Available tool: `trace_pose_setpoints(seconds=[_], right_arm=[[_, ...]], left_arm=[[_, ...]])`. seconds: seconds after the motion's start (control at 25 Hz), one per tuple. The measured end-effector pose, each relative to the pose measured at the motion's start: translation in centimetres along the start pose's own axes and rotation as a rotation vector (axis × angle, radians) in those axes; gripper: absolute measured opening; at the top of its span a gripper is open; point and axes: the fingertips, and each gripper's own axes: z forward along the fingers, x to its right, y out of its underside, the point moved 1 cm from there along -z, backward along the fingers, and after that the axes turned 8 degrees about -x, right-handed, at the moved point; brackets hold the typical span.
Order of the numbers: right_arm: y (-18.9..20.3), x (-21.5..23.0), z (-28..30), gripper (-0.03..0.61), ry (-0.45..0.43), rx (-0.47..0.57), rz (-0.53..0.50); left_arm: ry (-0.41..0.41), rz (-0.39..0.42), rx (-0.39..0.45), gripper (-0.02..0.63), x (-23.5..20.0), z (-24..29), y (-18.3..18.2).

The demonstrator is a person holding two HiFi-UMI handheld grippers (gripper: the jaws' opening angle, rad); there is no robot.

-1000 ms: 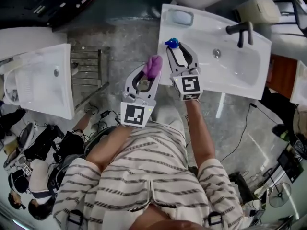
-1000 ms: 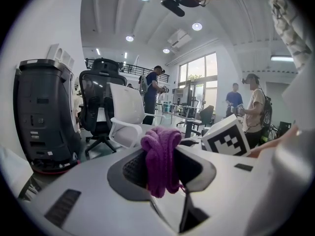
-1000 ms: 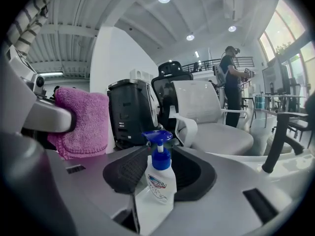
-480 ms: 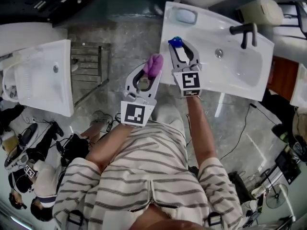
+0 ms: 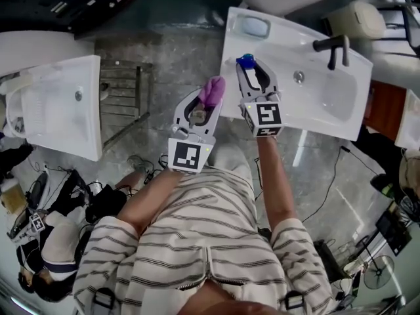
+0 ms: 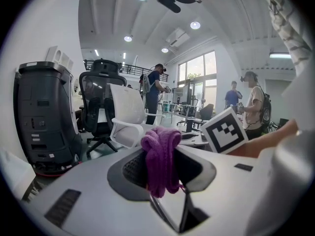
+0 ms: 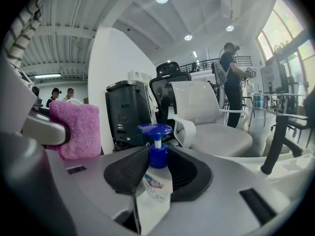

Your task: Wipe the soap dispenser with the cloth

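The white basin (image 5: 328, 104) has a dark tap (image 5: 333, 44) at its far edge and a small recess (image 5: 253, 26) in its far left corner. At its left rim the soap dispenser (image 5: 246, 61), with its blue pump, stands between the jaws of the right gripper (image 5: 253, 72), which have just been closing and now pinch its body. The left gripper (image 5: 203, 107) clamps the purple cloth (image 5: 211, 90) just left of that rim, near the dispenser but apart from it. Compared with a second ago, both grippers keep their places. The bowl lies open to the right; a second basin (image 5: 59, 110) sits well to the left.
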Motion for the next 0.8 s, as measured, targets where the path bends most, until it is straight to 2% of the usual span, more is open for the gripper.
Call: trace_pose_setpoints(seconds=[0.2,0.4,0.8], right_arm=[[-2.2,0.3,-1.5,0.130,-0.005,0.024,0.055],[-4.4,-0.1,-3.7,0.130,-0.004,0.040,0.057],[-8.0,-0.7,-7.5,0.130,0.036,0.068,0.067]], left_arm=[[0.015,0.013,0.014,0.132,0.4,-0.1,-1.2],[0.030,0.012,0.024,0.132,0.7,-0.4,-2.2],[0.075,0.062,0.045,0.132,1.5,-1.1,-4.5]])
